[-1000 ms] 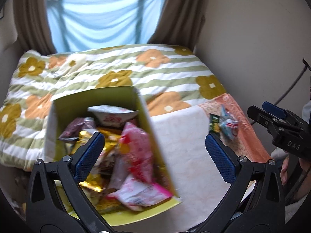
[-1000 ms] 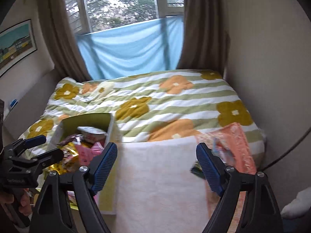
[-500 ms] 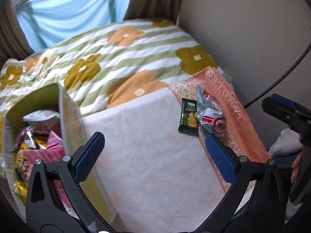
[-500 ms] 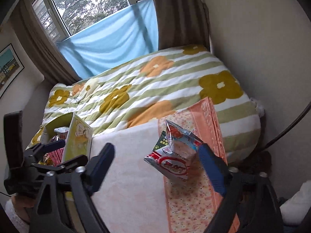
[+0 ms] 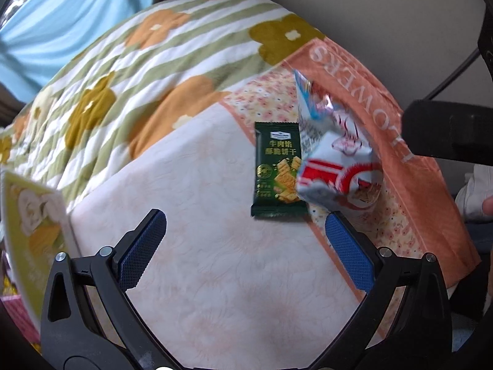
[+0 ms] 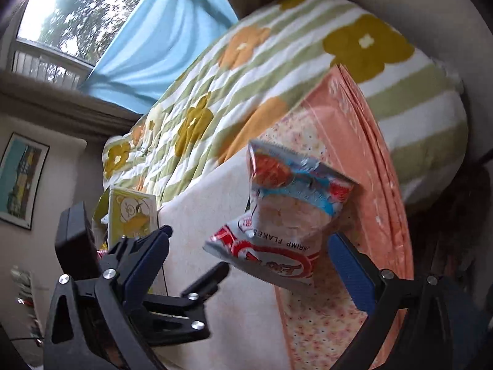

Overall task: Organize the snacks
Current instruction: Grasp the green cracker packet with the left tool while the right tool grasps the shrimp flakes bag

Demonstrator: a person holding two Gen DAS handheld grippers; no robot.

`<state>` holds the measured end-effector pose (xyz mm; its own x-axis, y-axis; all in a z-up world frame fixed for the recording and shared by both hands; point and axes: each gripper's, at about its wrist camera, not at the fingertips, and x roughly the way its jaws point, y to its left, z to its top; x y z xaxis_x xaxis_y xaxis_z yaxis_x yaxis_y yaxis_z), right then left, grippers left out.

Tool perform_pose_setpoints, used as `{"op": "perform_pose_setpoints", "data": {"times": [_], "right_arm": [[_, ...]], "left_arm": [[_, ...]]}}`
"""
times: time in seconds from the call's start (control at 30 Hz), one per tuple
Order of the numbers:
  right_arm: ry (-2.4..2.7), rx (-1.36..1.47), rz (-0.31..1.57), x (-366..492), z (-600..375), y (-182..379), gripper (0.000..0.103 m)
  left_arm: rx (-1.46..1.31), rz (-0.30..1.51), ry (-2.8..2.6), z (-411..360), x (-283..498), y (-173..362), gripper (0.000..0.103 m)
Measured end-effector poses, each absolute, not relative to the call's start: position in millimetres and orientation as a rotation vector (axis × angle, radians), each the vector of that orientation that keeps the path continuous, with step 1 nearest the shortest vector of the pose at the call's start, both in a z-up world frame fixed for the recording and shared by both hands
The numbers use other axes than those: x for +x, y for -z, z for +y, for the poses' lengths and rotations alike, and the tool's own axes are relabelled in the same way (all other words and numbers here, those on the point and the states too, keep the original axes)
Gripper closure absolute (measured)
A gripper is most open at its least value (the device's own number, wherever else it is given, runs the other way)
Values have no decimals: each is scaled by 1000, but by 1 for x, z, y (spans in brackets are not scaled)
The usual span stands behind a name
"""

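A: Bedding: flowered quilt [image 5: 129, 71], then pale towel [image 5: 215, 246] with orange border.

B: Snacks?

A: Shrimp-flakes bag [image 6: 289, 225], long axis pointing away, beside green cracker packet [image 5: 279, 169] lying upright, visible only to left camera.

B: Claws?

A: Left gripper [image 5: 246, 248] and right gripper [image 6: 251, 257]: both wide, empty.

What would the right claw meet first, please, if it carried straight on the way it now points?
Most likely the shrimp flakes bag, which sits between the open right claw tips; depth is unclear, so the claw may pass it and reach the orange floral cloth.
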<state>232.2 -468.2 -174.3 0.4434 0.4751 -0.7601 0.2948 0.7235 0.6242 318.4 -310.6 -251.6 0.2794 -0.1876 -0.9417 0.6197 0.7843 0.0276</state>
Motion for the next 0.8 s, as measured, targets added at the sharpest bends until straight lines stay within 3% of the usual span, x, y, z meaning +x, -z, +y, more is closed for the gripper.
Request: {"op": "perform_pose_setpoints", "data": {"times": [0.37,0.5,0.67,0.8], "right_arm": [[30,1062,1133,239,-489,205,0],[71,1126,1117,245,-495,207,0],[120,1140,1127,251,-496,212,0],[156,1142,1136,253,-496,216,0]], "left_arm": [[450,1176,653,-335,347,281,5],[463,1198,684,-345,351,294,22],[470,1204,700,-348,353,303,35],[481,1179,699,-346,356,299,62]]}}
